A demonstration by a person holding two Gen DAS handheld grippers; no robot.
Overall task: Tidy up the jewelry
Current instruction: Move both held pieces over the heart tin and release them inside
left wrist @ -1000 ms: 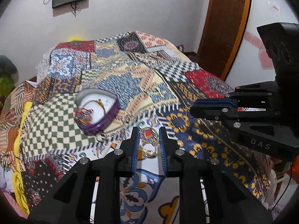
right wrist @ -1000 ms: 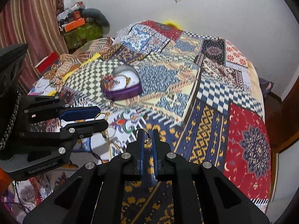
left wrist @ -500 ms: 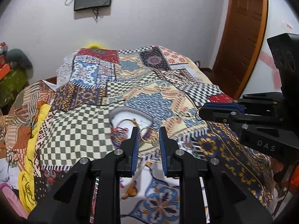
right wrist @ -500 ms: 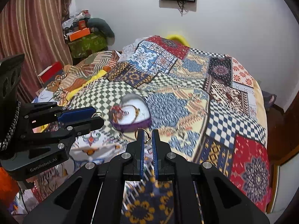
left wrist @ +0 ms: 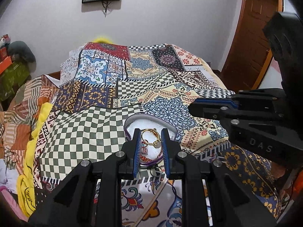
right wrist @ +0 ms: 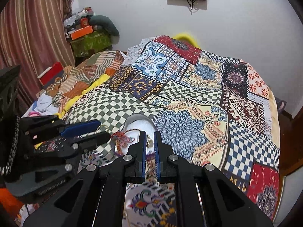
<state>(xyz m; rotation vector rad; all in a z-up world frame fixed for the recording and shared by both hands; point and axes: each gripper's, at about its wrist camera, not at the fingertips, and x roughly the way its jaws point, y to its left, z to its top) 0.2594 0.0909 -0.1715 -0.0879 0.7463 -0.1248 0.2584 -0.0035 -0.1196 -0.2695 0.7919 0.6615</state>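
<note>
- Both tools have swung in over the purple jewelry box (left wrist: 151, 122) on the bed (left wrist: 79, 132) since a second ago.
- Left hand-held gripper (left wrist: 151, 139) sits part-spread, gold earring (left wrist: 150, 138) caught between its pads.
- Right hand-held gripper (right wrist: 149, 141), nearly pressed together, pinches a small earring (right wrist: 150, 143) above the box.

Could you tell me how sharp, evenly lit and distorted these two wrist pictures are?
Left wrist view: even indoor light, black corners, door frame bowed by the fisheye; the gold ring between the left gripper fingers is sharp. Right wrist view: same barrel curve along the curtain; the bedspread is crisp in mid-frame, while the print just below the right gripper is smeared.
</note>
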